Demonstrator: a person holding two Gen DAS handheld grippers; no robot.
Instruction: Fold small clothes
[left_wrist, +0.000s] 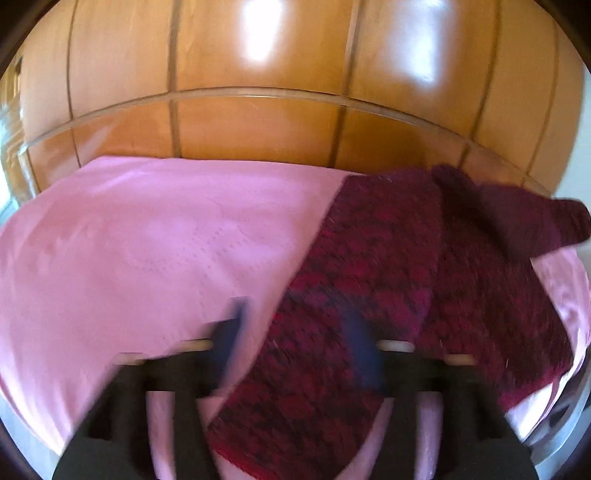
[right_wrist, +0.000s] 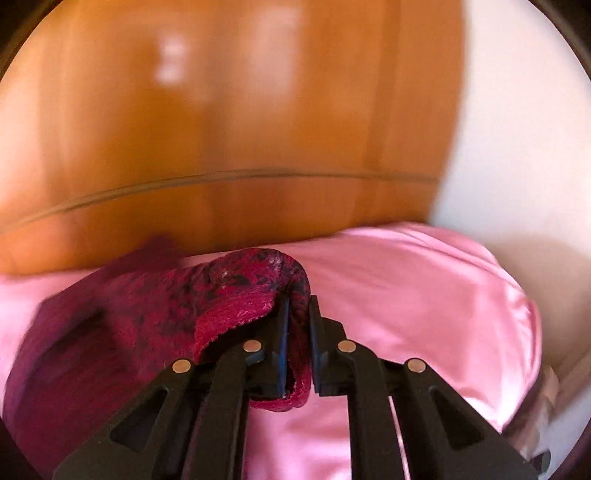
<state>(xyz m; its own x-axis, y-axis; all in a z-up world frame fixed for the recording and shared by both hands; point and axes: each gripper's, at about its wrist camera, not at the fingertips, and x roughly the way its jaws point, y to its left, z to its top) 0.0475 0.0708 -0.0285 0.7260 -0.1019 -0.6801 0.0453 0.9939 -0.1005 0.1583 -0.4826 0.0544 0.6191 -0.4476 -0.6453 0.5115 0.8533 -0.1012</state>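
A dark red knitted garment (left_wrist: 388, 266) lies on a pink sheet (left_wrist: 147, 240), spread from the lower middle to the far right in the left wrist view. My left gripper (left_wrist: 295, 325) is open, blurred by motion, with its fingers wide apart above the garment's left edge and nothing between them. In the right wrist view my right gripper (right_wrist: 299, 317) is shut on a folded edge of the same garment (right_wrist: 155, 314) and holds that edge lifted off the sheet, with the cloth draping away to the left.
The pink sheet (right_wrist: 424, 295) covers a bed. A glossy wooden panelled headboard or wardrobe (left_wrist: 258, 110) stands directly behind it. A white wall (right_wrist: 517, 147) is at the right. The bed's right edge drops off near the lower right.
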